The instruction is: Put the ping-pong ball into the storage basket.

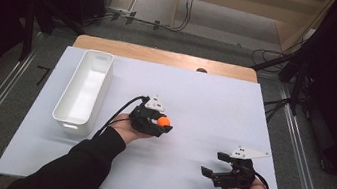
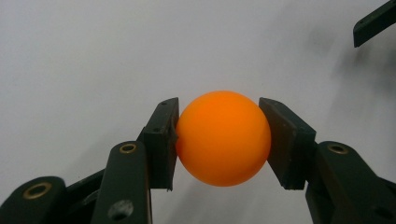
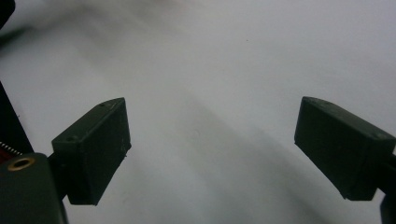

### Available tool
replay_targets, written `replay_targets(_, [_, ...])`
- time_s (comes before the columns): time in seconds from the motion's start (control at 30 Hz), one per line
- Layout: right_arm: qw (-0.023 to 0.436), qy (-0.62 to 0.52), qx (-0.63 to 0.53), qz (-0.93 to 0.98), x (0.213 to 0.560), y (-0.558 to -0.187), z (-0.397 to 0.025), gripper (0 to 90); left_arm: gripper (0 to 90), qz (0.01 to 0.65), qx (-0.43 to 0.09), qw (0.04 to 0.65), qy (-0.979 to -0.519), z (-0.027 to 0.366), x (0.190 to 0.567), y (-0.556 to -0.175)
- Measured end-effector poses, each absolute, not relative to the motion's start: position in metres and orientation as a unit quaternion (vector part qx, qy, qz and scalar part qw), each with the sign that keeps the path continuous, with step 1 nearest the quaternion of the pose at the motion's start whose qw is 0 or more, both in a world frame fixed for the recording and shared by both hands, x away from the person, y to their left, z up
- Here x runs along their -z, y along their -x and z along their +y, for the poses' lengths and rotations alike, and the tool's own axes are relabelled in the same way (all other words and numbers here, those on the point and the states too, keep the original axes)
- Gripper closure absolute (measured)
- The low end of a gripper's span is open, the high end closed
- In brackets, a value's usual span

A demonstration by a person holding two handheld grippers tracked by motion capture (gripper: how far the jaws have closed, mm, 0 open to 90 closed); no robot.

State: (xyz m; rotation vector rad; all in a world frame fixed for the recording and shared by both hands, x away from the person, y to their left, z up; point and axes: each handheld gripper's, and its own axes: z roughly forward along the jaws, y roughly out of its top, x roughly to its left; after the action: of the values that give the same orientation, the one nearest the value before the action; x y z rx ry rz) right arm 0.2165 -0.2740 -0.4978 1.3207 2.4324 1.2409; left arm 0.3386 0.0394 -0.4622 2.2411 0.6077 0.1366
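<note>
An orange ball (image 1: 164, 121) sits between the jaws of my left gripper (image 1: 166, 124) near the middle of the white table. In the left gripper view the ball (image 2: 223, 138) is pressed on both sides by the black pads (image 2: 161, 140), so that gripper (image 2: 219, 140) is shut on it. Over at the front right of the table, my right gripper (image 1: 213, 164) stands open. The right gripper view has its jaws spread wide over bare white surface, with nothing between them (image 3: 212, 144).
A long white bin (image 1: 83, 91) lies at the left of the white table top (image 1: 206, 100), its inside bare. A tip of the other gripper (image 2: 373, 23) shows at the top right of the left gripper view. Cables and dark stands lie on the floor beyond the table.
</note>
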Motion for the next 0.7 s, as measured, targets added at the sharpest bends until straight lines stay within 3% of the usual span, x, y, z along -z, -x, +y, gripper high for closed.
replay_targets(0.7, [0.057, -0.435, -0.41, 0.8, 0.498, -0.217, -0.274, 9.3, 50.1, 0.245, -0.059, 0.397, -0.882, 0.054, 0.449, -0.335])
